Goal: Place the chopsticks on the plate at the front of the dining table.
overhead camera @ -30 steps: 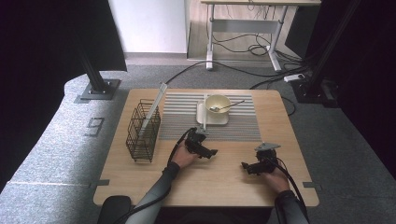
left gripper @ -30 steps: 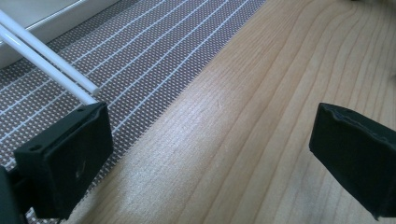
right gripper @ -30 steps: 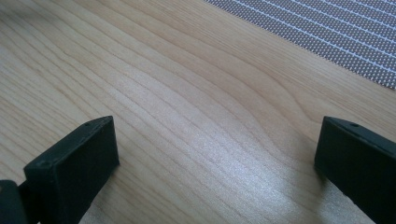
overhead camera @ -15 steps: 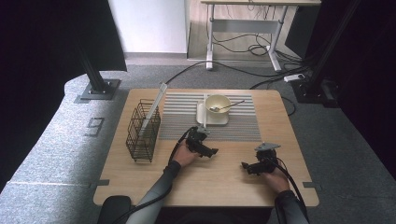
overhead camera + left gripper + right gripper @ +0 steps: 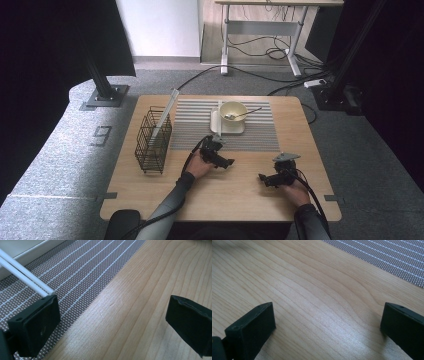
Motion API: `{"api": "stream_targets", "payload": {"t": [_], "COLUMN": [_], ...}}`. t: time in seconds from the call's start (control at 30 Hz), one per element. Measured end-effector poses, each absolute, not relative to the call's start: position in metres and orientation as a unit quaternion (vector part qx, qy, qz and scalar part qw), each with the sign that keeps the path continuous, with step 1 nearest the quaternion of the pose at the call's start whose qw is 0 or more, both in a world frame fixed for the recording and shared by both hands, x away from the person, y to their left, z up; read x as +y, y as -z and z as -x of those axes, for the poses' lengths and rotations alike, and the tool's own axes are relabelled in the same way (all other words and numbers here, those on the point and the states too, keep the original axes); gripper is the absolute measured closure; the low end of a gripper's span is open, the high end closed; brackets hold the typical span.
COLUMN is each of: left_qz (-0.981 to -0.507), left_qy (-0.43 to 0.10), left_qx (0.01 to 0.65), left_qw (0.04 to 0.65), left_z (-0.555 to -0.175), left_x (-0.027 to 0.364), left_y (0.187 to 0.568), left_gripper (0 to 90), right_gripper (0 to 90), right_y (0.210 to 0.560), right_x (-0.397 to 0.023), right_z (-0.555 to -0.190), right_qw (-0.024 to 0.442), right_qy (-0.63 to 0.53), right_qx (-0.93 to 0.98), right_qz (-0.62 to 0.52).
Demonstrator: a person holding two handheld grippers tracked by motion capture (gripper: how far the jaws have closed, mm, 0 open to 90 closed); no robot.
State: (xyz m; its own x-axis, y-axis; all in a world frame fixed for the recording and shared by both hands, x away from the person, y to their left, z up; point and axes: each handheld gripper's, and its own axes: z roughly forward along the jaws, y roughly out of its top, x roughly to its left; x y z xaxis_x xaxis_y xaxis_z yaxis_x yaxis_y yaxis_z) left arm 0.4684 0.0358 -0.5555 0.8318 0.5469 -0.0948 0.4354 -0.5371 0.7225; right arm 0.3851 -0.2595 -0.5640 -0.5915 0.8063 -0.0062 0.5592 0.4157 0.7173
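Right gripper (image 5: 264, 178) sits nearest the person, low over bare wood of the table (image 5: 240, 200), jaws spread wide, nothing between them. Left gripper (image 5: 226, 162) is a bit farther in, at the near edge of the striped mat (image 5: 190, 135), jaws also wide apart and empty.

Work item looks like the white chopsticks (image 5: 26, 280): a thin, smooth pair lying side by side on the mat, near ends just beside the left jaw, running back toward the white tray (image 5: 227, 127).

Risks, my read:
- slick round sticks, so a pinch off-centre could roll or scissor them apart
- jaw dragging on the mat weave could shift the mat
- bowl (image 5: 233, 111) with spoon (image 5: 245, 114) sits just behind; overreach could knock it

Wire basket (image 5: 152, 140) stands at far left, well apart.
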Motion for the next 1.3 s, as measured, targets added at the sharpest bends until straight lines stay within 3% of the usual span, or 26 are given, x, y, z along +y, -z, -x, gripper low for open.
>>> {"api": "stream_targets", "payload": {"t": [0.77, 1.3], "left_qz": [-0.872, -0.869], "left_qy": [-0.073, -0.103], "left_qx": [0.281, 0.272], "left_qw": [0.393, 0.400], "left_z": [-0.467, -0.448], "left_x": [0.031, 0.043], "left_y": [0.552, 0.521], "left_gripper": [0.0, 0.0], "right_gripper": [0.0, 0.0], "right_y": [0.564, 0.564], "right_x": [-0.259, -0.259], "right_z": [-0.385, -0.385], "right_qw": [0.179, 0.179], "right_qy": [-0.347, -0.346], "right_qx": [0.822, 0.822], "right_qz": [-0.415, -0.415]}}
